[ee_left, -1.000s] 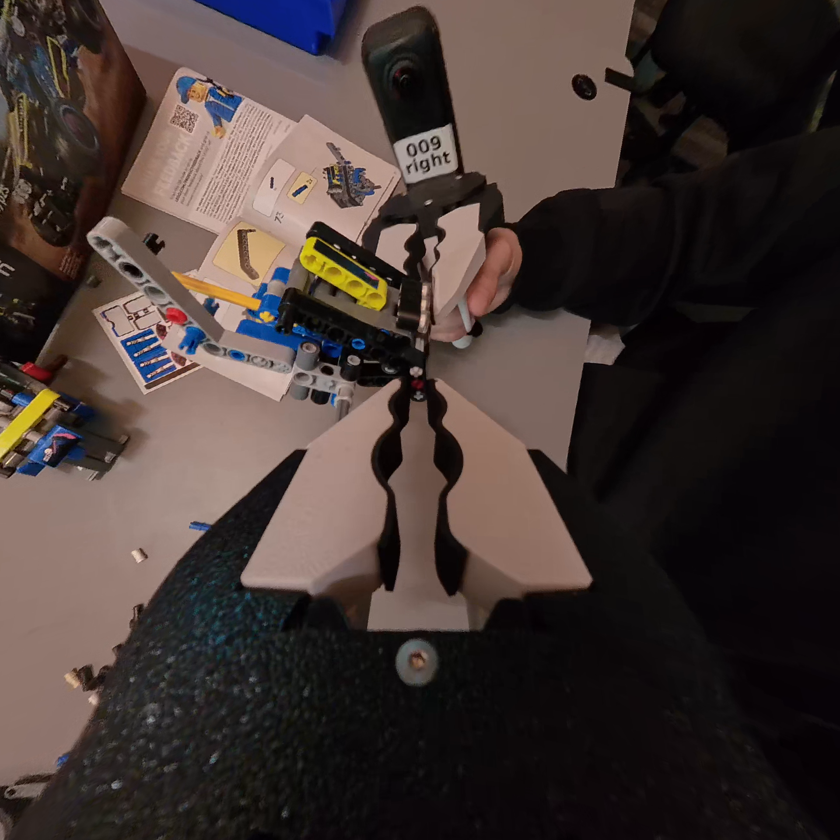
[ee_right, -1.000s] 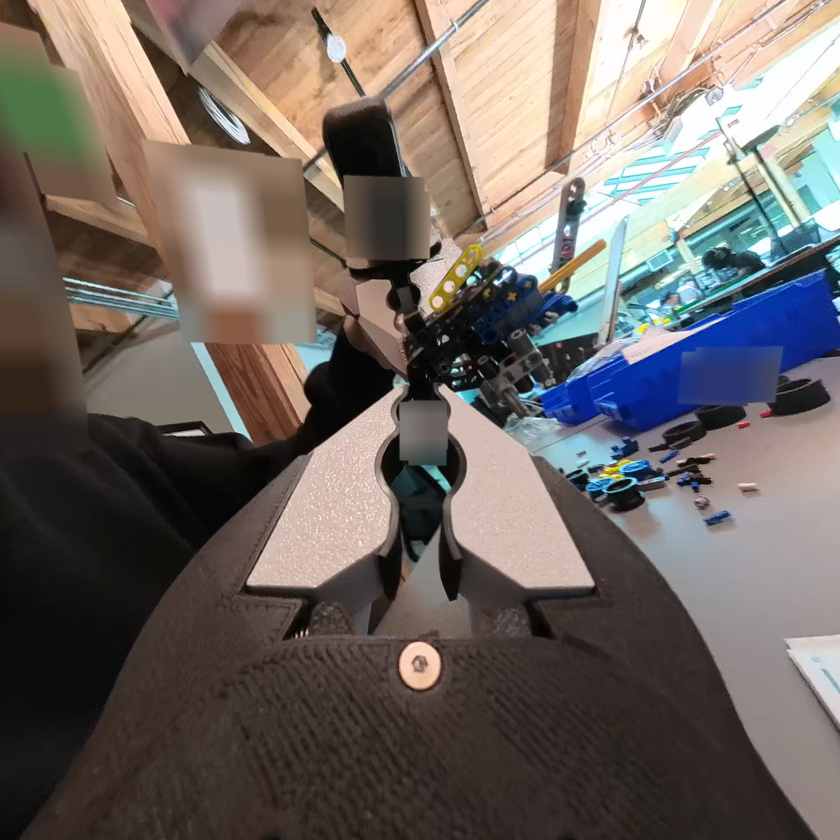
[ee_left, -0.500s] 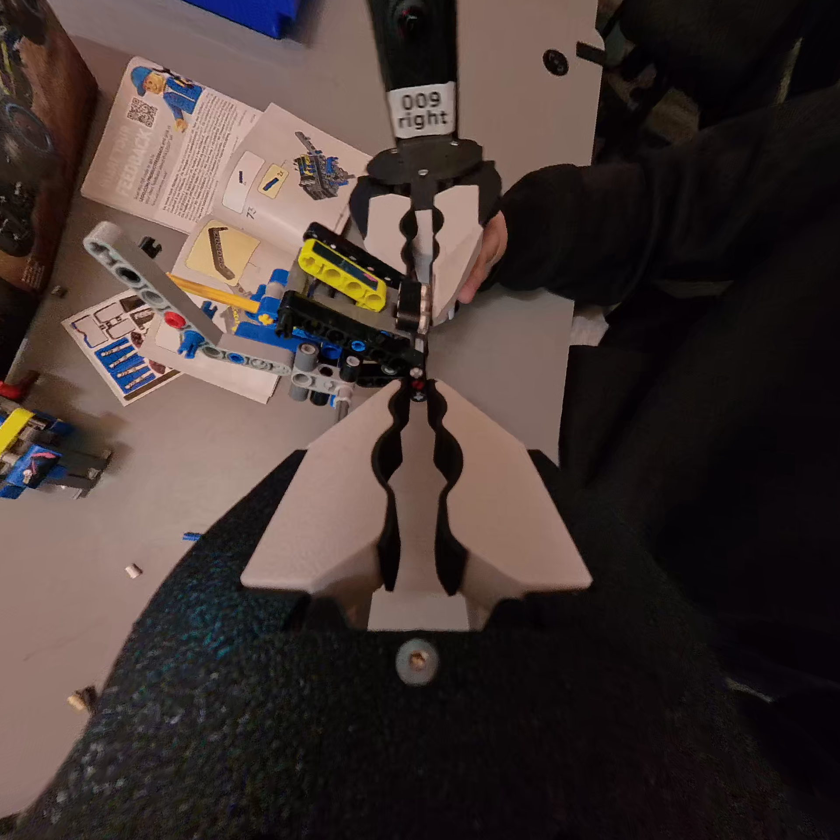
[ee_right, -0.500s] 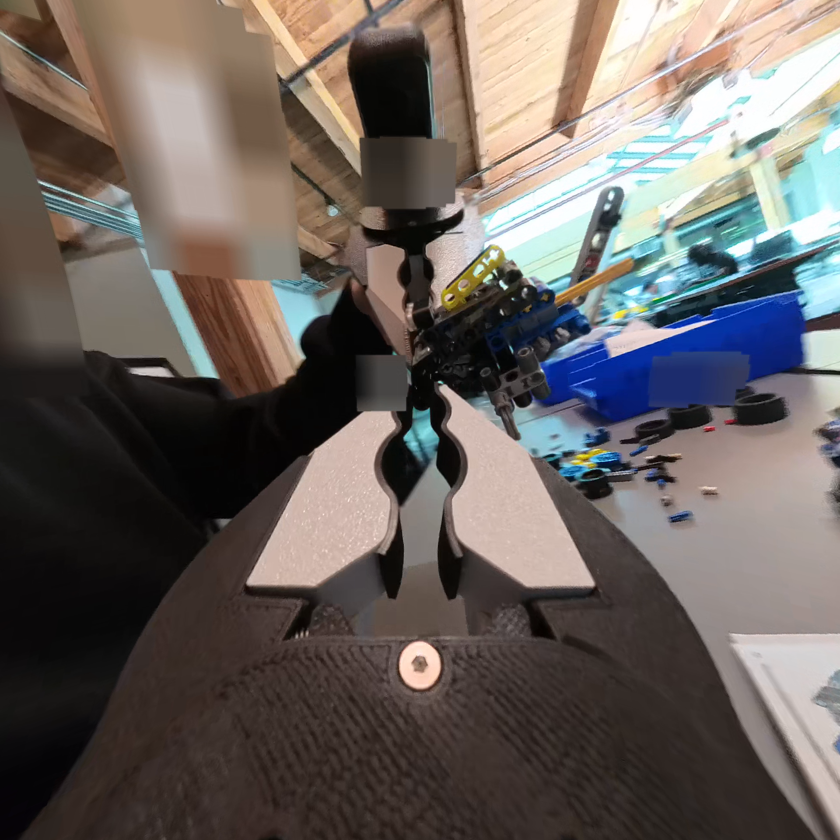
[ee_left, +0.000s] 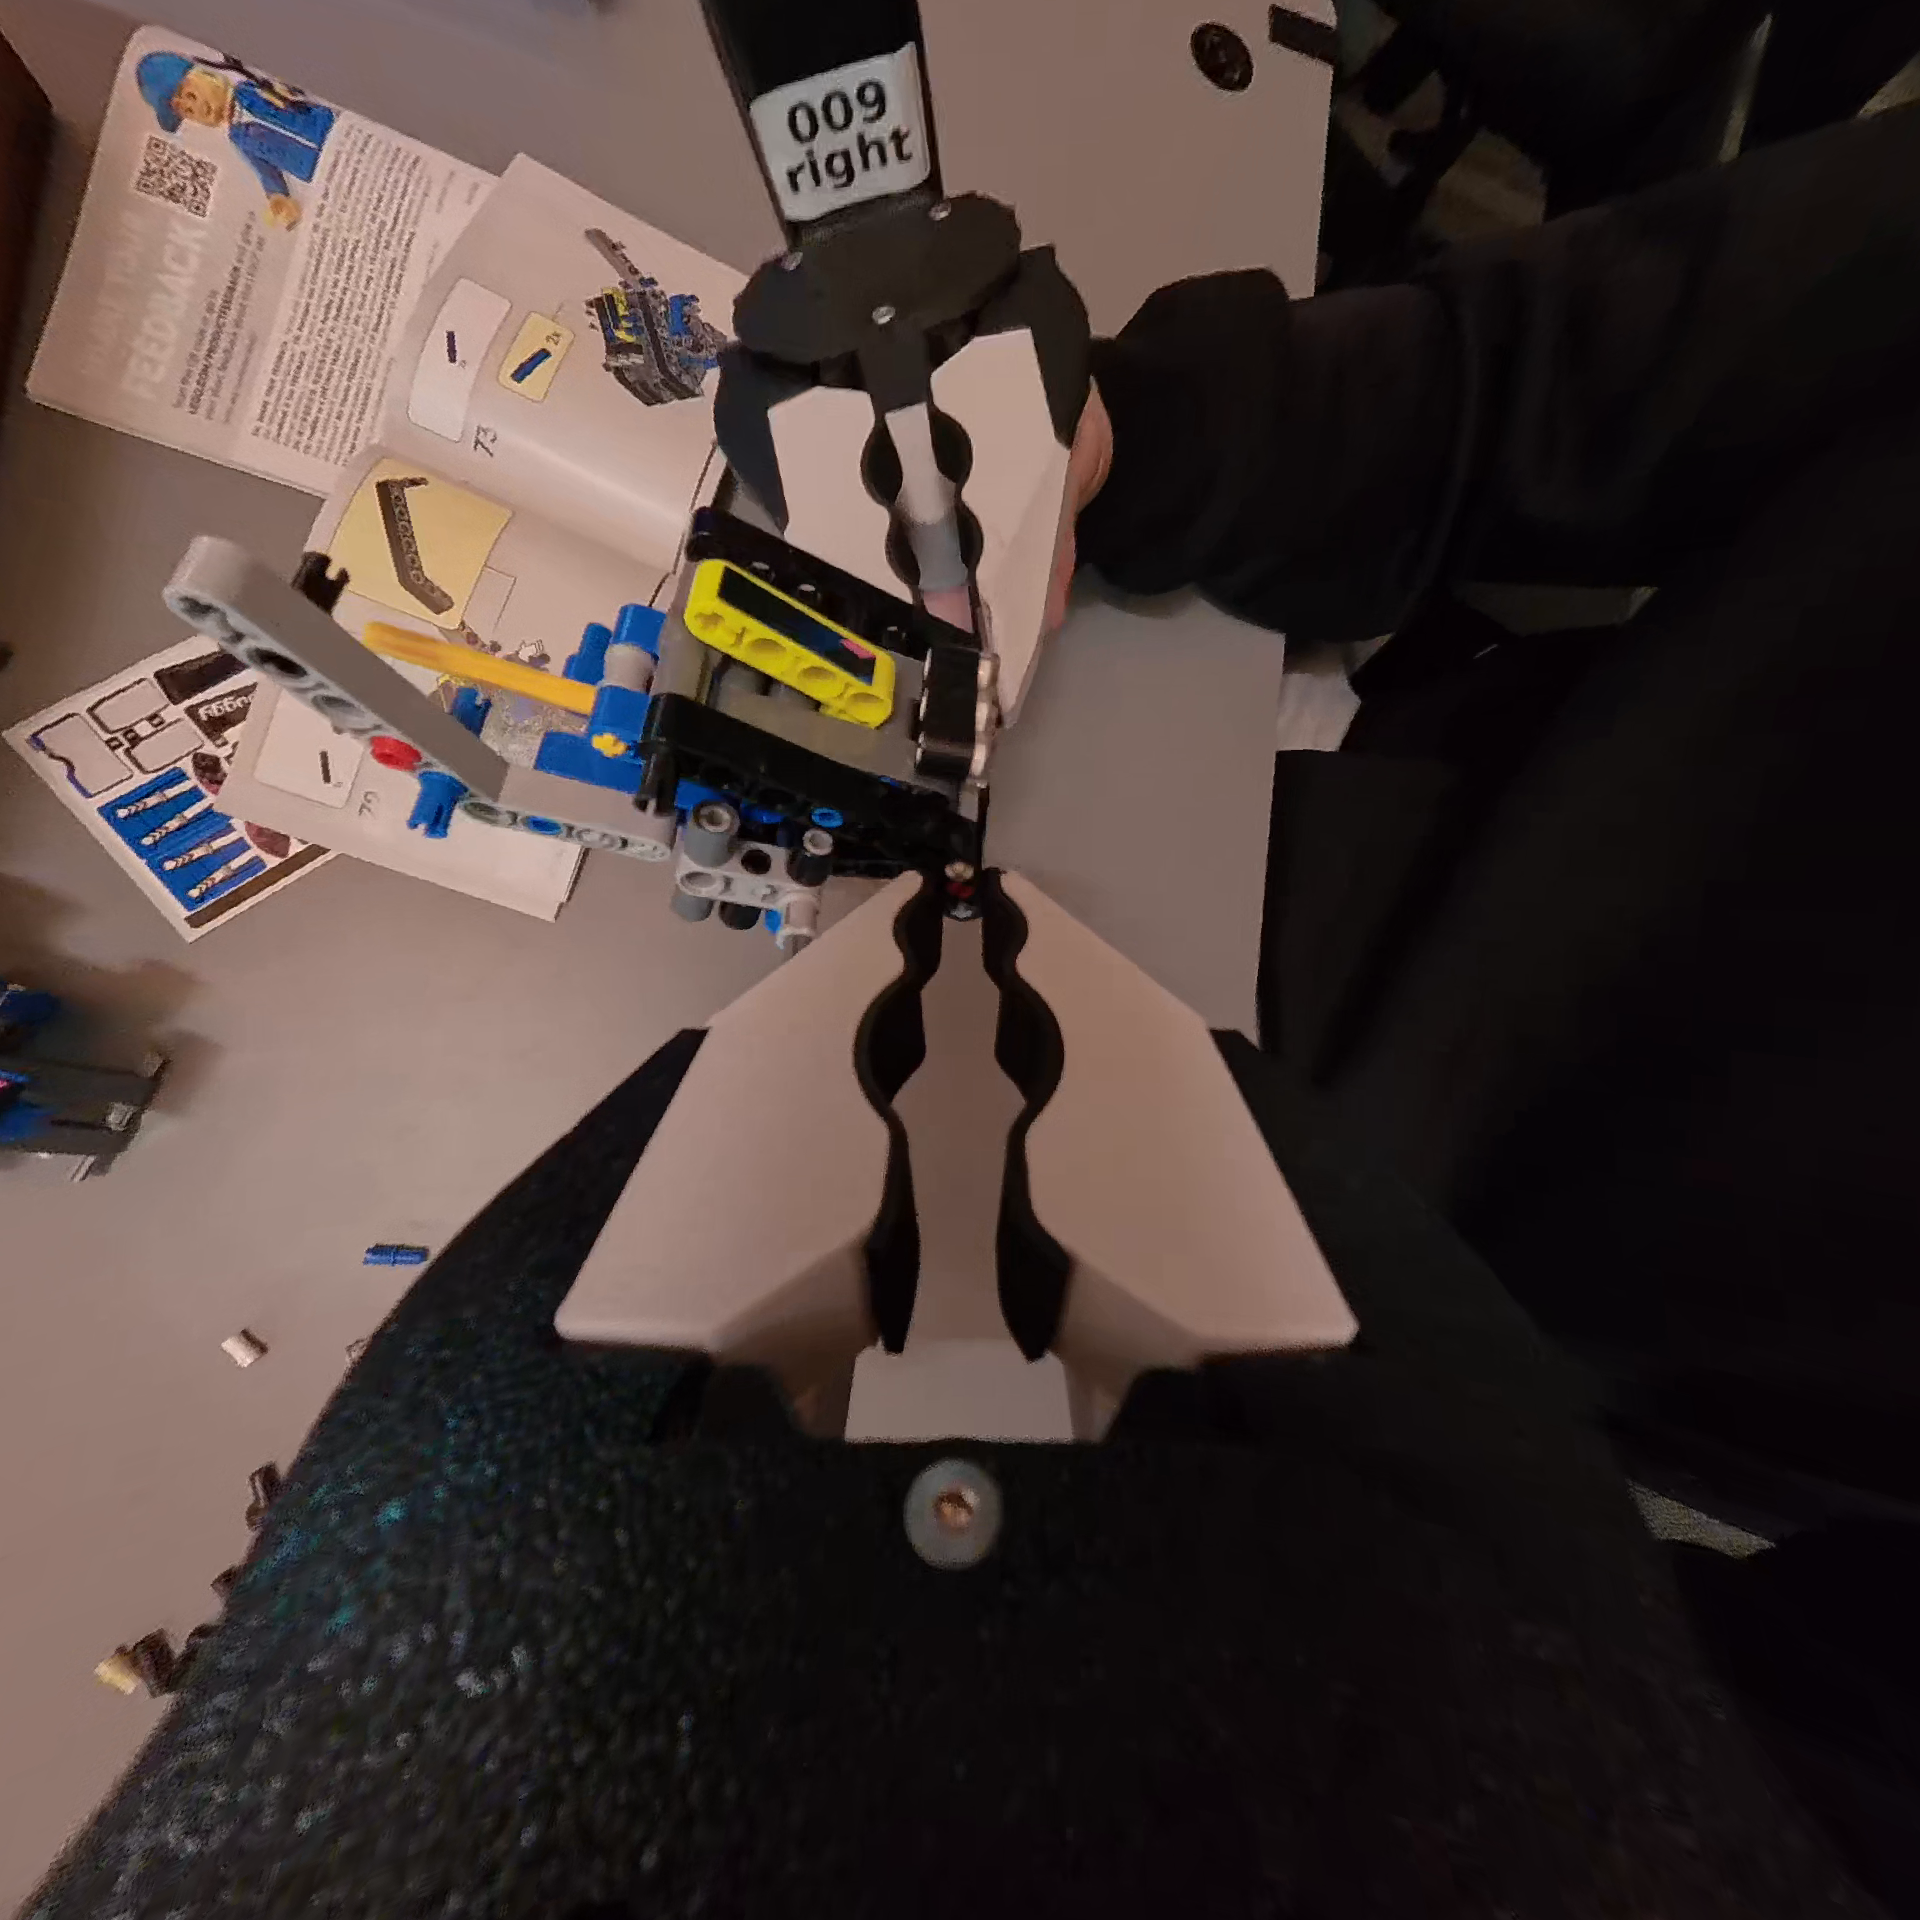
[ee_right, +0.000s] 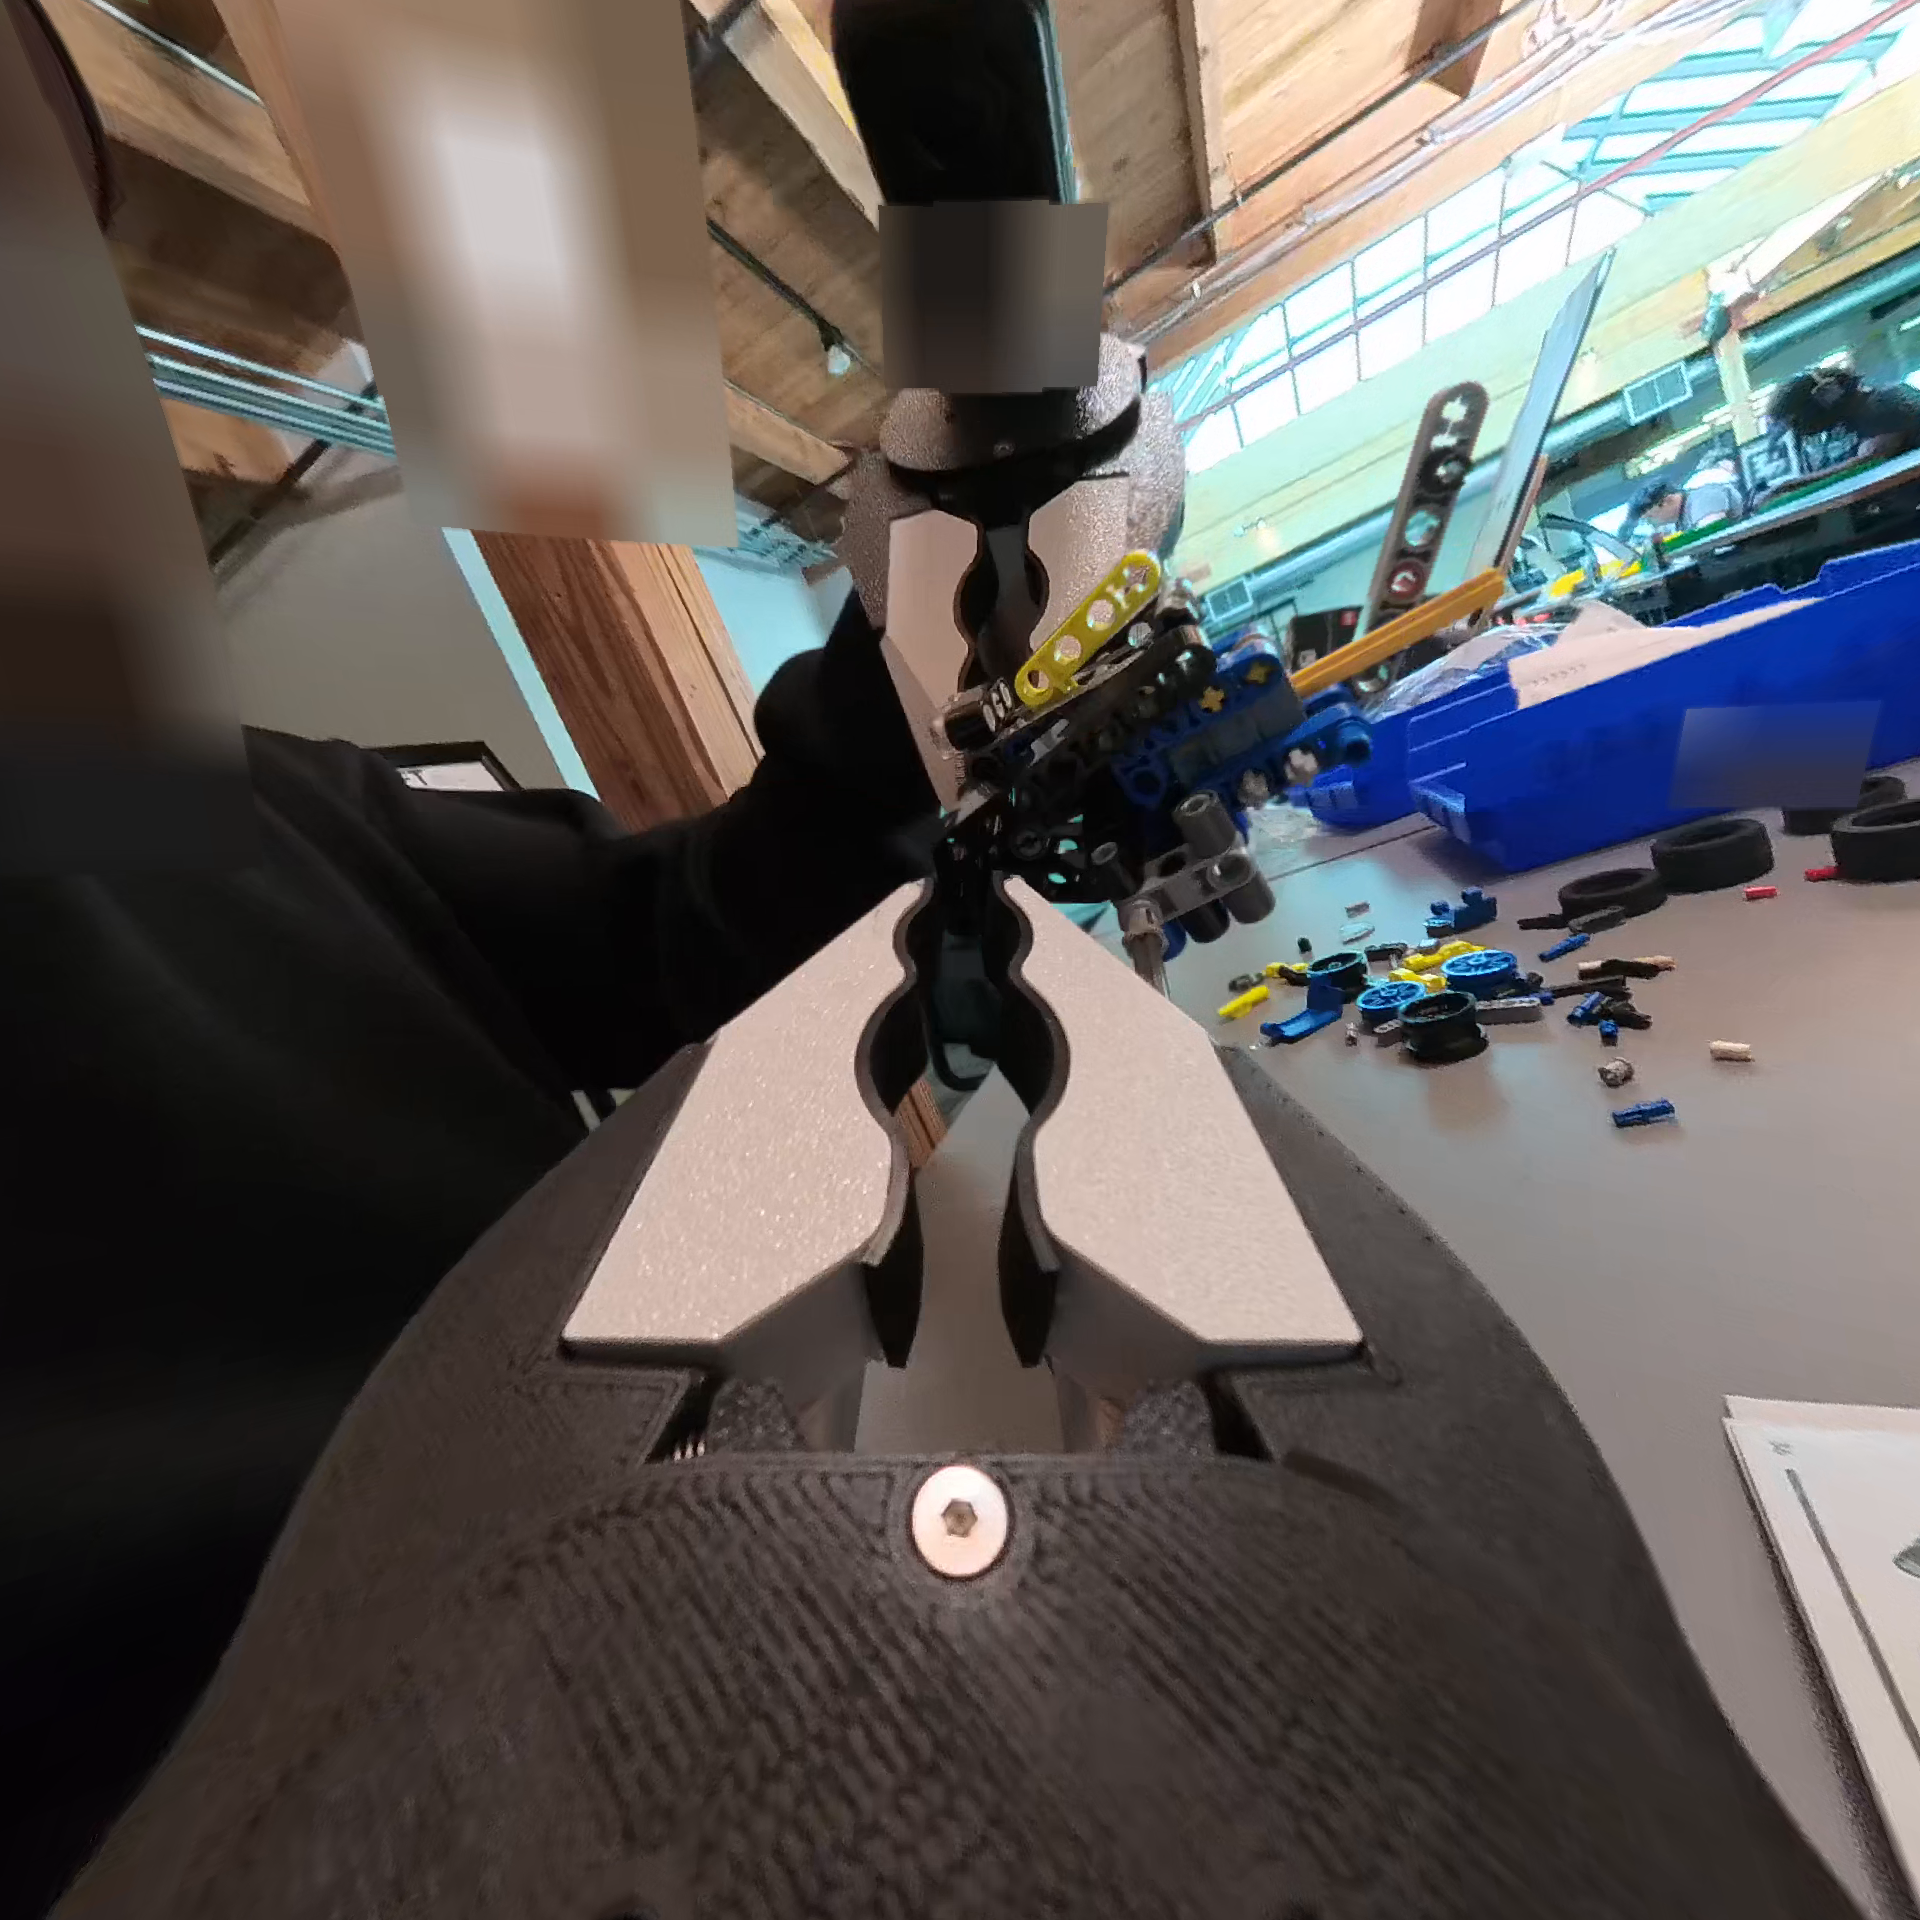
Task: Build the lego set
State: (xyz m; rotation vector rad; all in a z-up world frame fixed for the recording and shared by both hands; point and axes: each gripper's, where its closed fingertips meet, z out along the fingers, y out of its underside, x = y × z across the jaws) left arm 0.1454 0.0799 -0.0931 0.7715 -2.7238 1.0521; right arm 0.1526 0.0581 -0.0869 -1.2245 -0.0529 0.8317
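Your left gripper [ee_left: 958,896] and right gripper [ee_right: 964,891] both pinch the brick model [ee_left: 790,717] with narrow fingers, above the desk [ee_left: 343,1060].

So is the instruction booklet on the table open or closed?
Open. The instruction booklet lies spread flat on the grey table, its printed pages facing up behind the brick model.

Glossy plastic brick model [ee_left: 790,717], matt tabletop [ee_left: 312,1039]

Grey table [ee_right: 1558,1195] — timber ceiling [ee_right: 1247,125].
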